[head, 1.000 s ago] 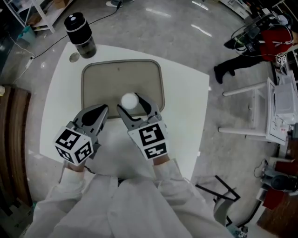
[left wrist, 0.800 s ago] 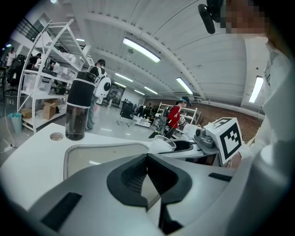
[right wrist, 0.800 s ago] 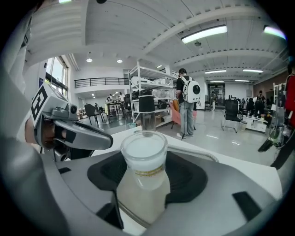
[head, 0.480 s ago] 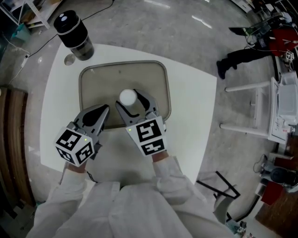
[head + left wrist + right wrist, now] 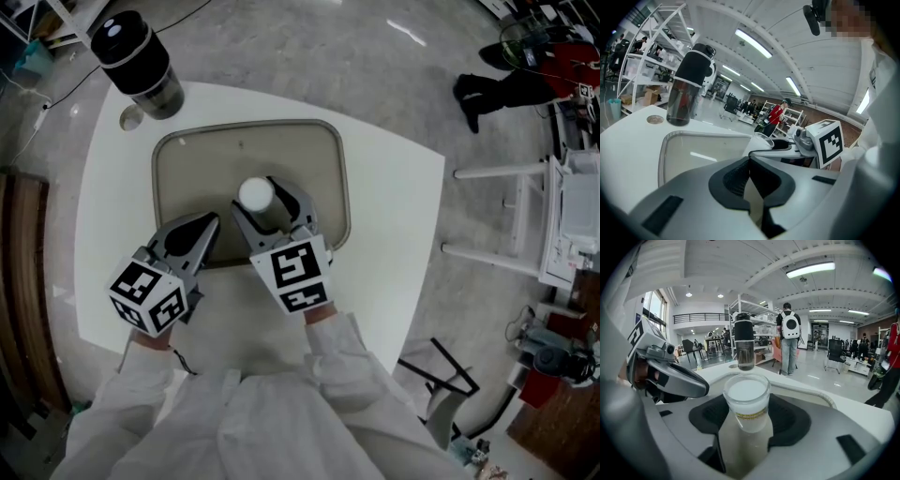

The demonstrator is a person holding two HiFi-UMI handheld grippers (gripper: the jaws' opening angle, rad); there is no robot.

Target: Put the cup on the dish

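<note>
translucent plastic cup with white filling [image 5: 746,397] pinched between jaws of right gripper [image 5: 269,204], over near half of beige rounded rectangular dish [image 5: 246,150]; base contact unclear, possibly not yet set down. release left to be done. left gripper [image 5: 751,185] pressed together, empty, at dish's near rim.

Translucent plastic cup [image 5: 746,404], smooth matt dish [image 5: 187,169], glossy white table [image 5: 394,216]

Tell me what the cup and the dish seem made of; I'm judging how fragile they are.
The cup looks like thin translucent plastic: its wall shows a whitish inside and a printed yellow band. The dish is likely moulded plastic, beige and semi-matte, with a raised rim and soft light streaks; coated metal can't be excluded.
</note>
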